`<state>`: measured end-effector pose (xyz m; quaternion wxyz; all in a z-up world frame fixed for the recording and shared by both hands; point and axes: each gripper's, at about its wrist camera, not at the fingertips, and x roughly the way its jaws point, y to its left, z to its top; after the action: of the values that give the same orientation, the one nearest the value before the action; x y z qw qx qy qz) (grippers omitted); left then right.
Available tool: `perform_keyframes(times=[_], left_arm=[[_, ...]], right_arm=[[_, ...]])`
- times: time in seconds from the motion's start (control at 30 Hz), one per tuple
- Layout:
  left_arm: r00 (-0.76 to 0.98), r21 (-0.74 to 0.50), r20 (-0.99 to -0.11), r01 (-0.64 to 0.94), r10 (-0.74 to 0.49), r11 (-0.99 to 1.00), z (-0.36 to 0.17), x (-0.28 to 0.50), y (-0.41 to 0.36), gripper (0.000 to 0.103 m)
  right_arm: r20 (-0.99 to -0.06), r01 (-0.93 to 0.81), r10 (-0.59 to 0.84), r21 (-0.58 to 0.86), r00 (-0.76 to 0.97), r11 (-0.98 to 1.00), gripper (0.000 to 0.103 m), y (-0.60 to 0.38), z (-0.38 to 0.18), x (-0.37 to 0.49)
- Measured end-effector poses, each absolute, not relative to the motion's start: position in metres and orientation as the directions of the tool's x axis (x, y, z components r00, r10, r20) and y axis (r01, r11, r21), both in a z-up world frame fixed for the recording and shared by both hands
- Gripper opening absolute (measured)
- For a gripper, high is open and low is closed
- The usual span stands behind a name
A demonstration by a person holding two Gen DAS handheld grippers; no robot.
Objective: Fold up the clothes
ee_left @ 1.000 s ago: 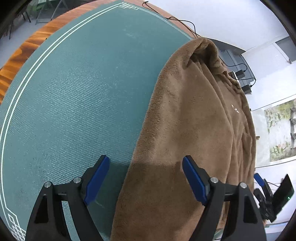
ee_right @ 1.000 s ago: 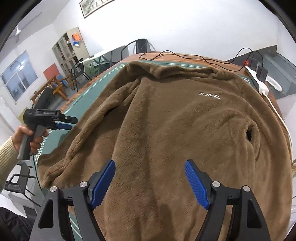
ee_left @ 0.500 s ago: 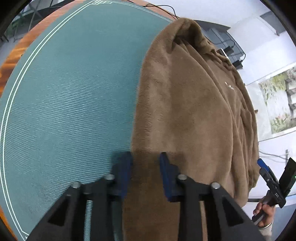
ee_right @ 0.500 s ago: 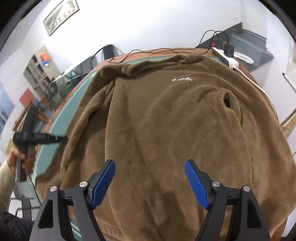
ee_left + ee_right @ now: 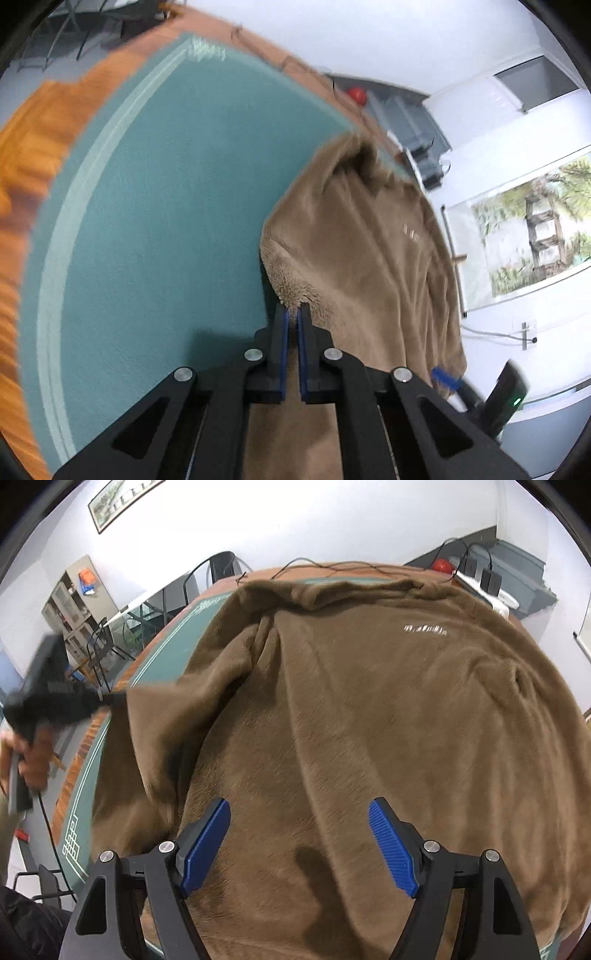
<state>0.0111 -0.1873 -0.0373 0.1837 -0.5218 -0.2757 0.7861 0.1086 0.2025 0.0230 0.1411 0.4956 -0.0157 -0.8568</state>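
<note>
We have the left gripper (image 5: 291,314) pinched tight on the fleece (image 5: 362,258), its blue pads (image 5: 283,332) closed on the fuzzy side edge, which is lifted clear of the green mat (image 5: 155,229). From the right wrist view the same pinch shows at the far left: the left gripper (image 5: 110,699), blurred, with a flap of fleece (image 5: 332,720) peaked up from it and the hand (image 5: 26,753) behind.

Our right gripper (image 5: 299,843) hangs over the near part of the garment with its jaws wide and nothing between the pads (image 5: 205,845); whether they brush the pile we cannot tell.

The fleece lies front up across the table (image 5: 33,147), collar at the far side near the cables (image 5: 332,568), small white lettering (image 5: 424,630) on the chest, hem toward us. Its long axis runs away from both grippers, collar to hem.

What the fold turns on, as we judge it: the lifted edge is the garment's left side, and the body lies to the right of that pinch. So the left gripper, already holding, is the one placed to carry the edge across toward the centre line, parallel to the long axis. The right gripper sits nearer the hem and middle, free to steady or take its own side.
</note>
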Motion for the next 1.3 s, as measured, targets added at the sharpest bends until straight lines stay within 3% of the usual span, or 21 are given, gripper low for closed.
perform_keyframes(times=[0.27,0.47,0.7,0.73,0.77,0.87,1.0,1.17,1.3], left_arm=[[-0.497,-0.586,-0.725,0.082,0.477,-0.806,-0.019,-0.029,-0.255,0.005],[-0.459,-0.526,-0.783,0.131,0.419,-0.84,-0.04,-0.038,-0.28,0.005],[-0.426,-0.499,-0.813,0.155,0.398,-0.853,-0.056,-0.049,-0.272,0.008],[-0.422,-0.493,-0.817,0.159,0.393,-0.855,-0.057,-0.049,-0.27,0.016],[-0.419,-0.481,-0.825,0.166,0.38,-0.861,-0.057,-0.048,-0.27,0.031],[-0.439,-0.469,-0.823,0.168,0.36,-0.867,-0.05,-0.043,-0.272,0.057],[-0.469,-0.43,-0.821,0.131,0.327,-0.893,-0.031,-0.031,-0.268,0.062],[-0.435,-0.387,-0.813,-0.092,0.387,-0.917,-0.019,-0.013,-0.206,0.072],[-0.405,-0.258,-0.842,-0.278,0.356,-0.925,-0.03,-0.007,-0.142,0.077]], right_arm=[[-0.836,0.259,-0.323,0.225,-0.444,-0.939,0.08,0.17,0.018,0.123],[-0.828,0.444,-0.411,0.226,-0.382,-0.867,0.081,0.121,0.022,0.144],[-0.776,0.524,-0.611,0.459,-0.158,-0.717,0.081,0.103,0.009,0.153],[-0.787,0.513,-0.6,0.459,-0.145,-0.725,0.081,0.103,0.004,0.152],[-0.811,0.499,-0.567,0.435,-0.143,-0.749,0.081,0.104,-0.001,0.151],[-0.87,0.462,-0.468,0.356,-0.153,-0.812,0.081,0.111,-0.014,0.151],[-0.903,0.476,-0.384,0.255,-0.194,-0.841,0.081,0.119,-0.015,0.155],[-0.912,0.479,-0.355,0.222,-0.206,-0.849,0.081,0.12,-0.016,0.152],[-0.911,0.472,-0.35,0.216,-0.217,-0.854,0.081,0.119,-0.015,0.149]])
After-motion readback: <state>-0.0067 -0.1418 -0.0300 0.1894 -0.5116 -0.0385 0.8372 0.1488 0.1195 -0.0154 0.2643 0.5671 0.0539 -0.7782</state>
